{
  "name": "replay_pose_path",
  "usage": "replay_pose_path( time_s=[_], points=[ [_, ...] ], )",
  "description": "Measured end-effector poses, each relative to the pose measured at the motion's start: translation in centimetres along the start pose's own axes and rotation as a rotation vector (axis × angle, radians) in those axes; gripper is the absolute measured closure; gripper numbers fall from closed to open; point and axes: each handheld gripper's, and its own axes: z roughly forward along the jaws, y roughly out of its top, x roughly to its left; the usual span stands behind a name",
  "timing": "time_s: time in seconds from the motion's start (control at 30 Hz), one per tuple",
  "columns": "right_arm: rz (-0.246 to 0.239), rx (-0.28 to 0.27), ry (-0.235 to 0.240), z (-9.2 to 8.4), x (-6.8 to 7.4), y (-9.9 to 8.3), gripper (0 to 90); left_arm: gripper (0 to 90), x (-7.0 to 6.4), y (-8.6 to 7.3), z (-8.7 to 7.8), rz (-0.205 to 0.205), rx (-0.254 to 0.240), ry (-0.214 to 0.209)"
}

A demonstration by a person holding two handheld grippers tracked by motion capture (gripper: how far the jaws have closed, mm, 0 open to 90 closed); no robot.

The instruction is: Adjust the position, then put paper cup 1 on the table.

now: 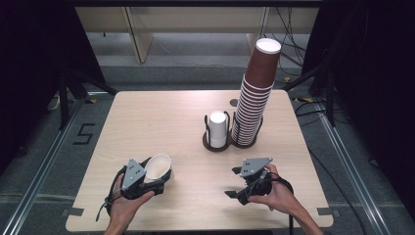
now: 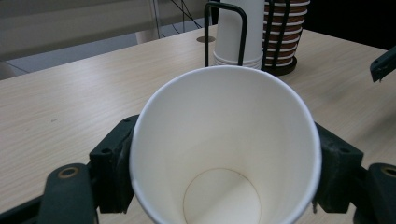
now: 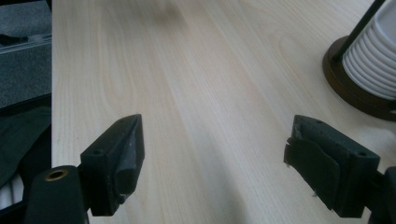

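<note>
Two cup stacks (image 1: 254, 93) beyond cup (image 1: 157, 167)

Your left hand (image 1: 122, 205) comes in from 6 o'clock at the lower left of the high view, wrist straight, fingers wrapped under the left hand-held gripper (image 1: 155, 177). It points toward 1 o'clock, its jaws pressed in on something wide held between them, grey plate on top. Your right hand (image 1: 276, 196) comes in from 5 o'clock at the lower right, forearm angled toward 11 o'clock. The right hand-held gripper (image 1: 234, 182) points toward 9 o'clock, jaws wide apart with nothing between them, held low and roughly level.
</note>
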Motion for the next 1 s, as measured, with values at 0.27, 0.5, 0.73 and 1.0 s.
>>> replay_pose_path(
  time_s=[0.27,0.5,0.73,1.0],
  points=[
    [0.004,0.017,-0.001,-0.3,0.0,-0.8,19.1,24.0,0.5,0.0,0.1,-0.001,0.010,0.025],
    [0.007,0.023,-0.005,-0.4,0.1,-1.3,19.1,23.9,0.9,0.0,0.2,-0.017,0.012,0.044],
    [0.014,0.033,-0.016,-0.7,0.2,-1.6,18.5,23.9,1.7,0.2,0.4,-0.027,0.007,0.069],
    [0.005,0.044,-0.029,-0.9,0.4,-1.9,18.2,23.6,3.2,0.5,1.5,-0.056,0.012,0.091]
  ],
)
